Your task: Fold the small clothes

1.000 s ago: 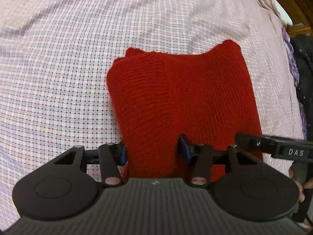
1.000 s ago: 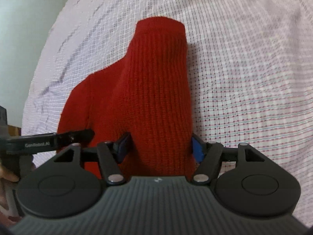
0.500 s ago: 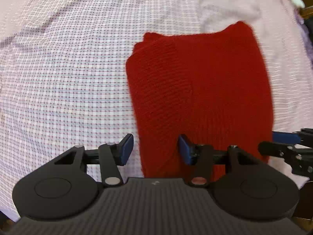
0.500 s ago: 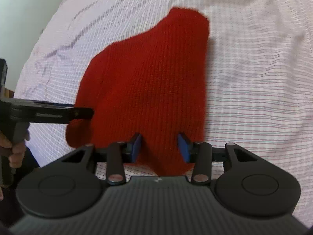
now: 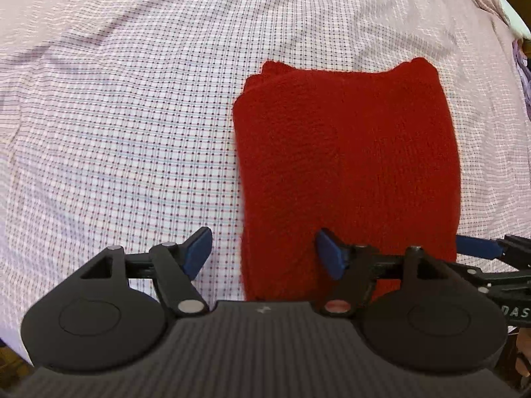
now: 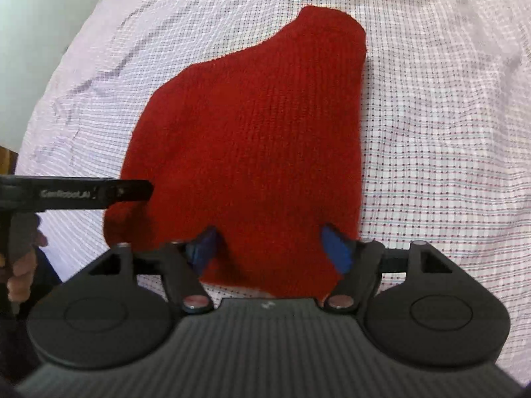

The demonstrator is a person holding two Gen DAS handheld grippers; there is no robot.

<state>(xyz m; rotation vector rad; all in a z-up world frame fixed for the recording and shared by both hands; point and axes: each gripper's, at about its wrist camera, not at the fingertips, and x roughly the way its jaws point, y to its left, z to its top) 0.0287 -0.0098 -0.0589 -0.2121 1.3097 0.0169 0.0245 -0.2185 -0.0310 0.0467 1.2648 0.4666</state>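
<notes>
Left wrist view: left gripper [image 5: 262, 252] jaws just widened, gripping nothing; red knit garment [image 5: 345, 172] folded on checked sheet [image 5: 116, 132]
Right wrist view: right gripper [image 6: 268, 245] likewise spread, holding nothing; person's hand [image 6: 20, 265] visible only here

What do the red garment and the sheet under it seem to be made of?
Red garment: seemingly knitted wool or acrylic yarn, matte and slightly fuzzy, with visible ribbed stitch rows. Sheet: thin woven fabric, probably cotton, matte, with a fine check pattern and soft creases.

Left claw [image 5: 262, 252], right claw [image 6: 270, 247]: jaws just opened, empty.
</notes>
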